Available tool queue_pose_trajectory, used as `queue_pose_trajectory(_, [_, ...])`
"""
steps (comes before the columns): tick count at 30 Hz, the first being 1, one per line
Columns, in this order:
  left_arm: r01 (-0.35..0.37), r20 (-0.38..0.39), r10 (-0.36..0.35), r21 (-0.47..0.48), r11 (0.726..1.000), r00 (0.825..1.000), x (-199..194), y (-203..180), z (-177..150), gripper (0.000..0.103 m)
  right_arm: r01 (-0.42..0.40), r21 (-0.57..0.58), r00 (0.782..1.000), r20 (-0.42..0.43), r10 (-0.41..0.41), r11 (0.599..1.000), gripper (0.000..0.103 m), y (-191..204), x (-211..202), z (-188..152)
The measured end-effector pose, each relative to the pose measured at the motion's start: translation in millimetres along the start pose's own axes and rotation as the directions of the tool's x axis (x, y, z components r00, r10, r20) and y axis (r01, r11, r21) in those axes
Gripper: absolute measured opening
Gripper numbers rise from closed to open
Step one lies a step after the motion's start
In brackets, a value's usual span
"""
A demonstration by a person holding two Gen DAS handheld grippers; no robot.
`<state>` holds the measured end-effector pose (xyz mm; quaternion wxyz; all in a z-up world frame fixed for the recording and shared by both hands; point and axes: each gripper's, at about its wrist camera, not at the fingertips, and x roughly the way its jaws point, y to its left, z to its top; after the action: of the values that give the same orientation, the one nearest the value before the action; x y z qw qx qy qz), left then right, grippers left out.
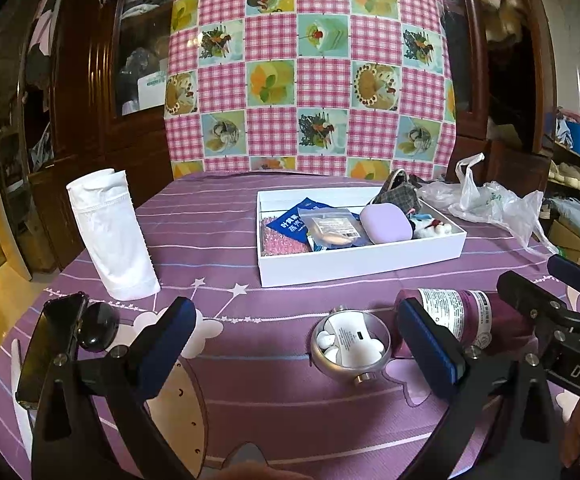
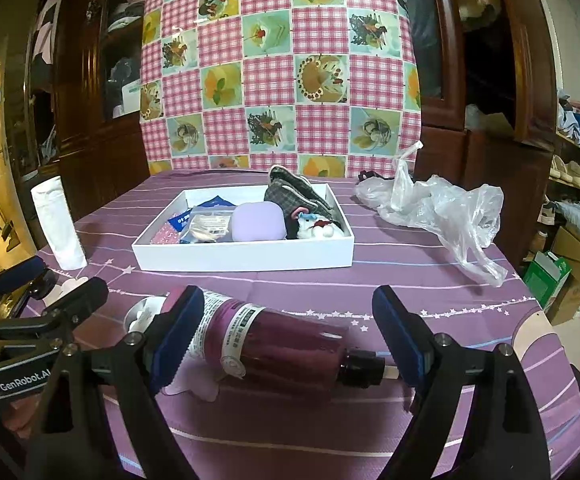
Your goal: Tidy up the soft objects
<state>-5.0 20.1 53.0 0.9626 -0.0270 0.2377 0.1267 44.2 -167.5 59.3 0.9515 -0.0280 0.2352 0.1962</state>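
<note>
A white tray (image 1: 353, 264) (image 2: 246, 258) sits mid-table and holds a lilac pouch (image 1: 385, 222) (image 2: 258, 222), a plaid bag (image 1: 395, 190) (image 2: 293, 196), a small plush toy (image 1: 429, 226) (image 2: 317, 228) and flat packets (image 1: 325, 226). My left gripper (image 1: 297, 344) is open over the purple cloth, with a round metal earbud case (image 1: 349, 346) lying between its fingers, untouched. My right gripper (image 2: 290, 336) is open, its fingers straddling a folded maroon umbrella (image 2: 282, 344) (image 1: 461, 312) that rests on the table. A white fabric sleeve (image 1: 114, 236) (image 2: 58, 228) stands upright at the left.
A crumpled clear plastic bag (image 1: 489, 204) (image 2: 441, 208) lies at the right of the tray. A phone (image 1: 50, 356) and a black round object (image 1: 98, 326) sit by my left finger. A pink checked cloth (image 1: 309, 72) hangs behind the table, before dark wooden cabinets.
</note>
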Motion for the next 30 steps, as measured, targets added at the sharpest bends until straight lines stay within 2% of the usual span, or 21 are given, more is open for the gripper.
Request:
queue_pose_trajectory(21, [-0.005,0.000,0.005,0.000,1.000,1.000,-0.1,0.0,-1.3,0.102,0.000,0.001,1.000,-0.026,0.000,1.000,0.086,-1.0,2.9,-1.0])
queue_pose_trajectory(27, [0.041,-0.055,-0.041,0.004,0.999,0.998,6.3,-2.1,-3.2,0.102,-0.001,0.002,0.999,-0.034,0.001,1.000,0.086,-0.5,4.4,-1.9])
queue_pose_trajectory(30, [0.029,-0.054,-0.030,-0.010,1.000,0.998,5.6,-0.6,-4.1,0.102,0.004,0.005,0.999,-0.037,-0.004,1.000,0.086,-0.4,4.6,-2.5])
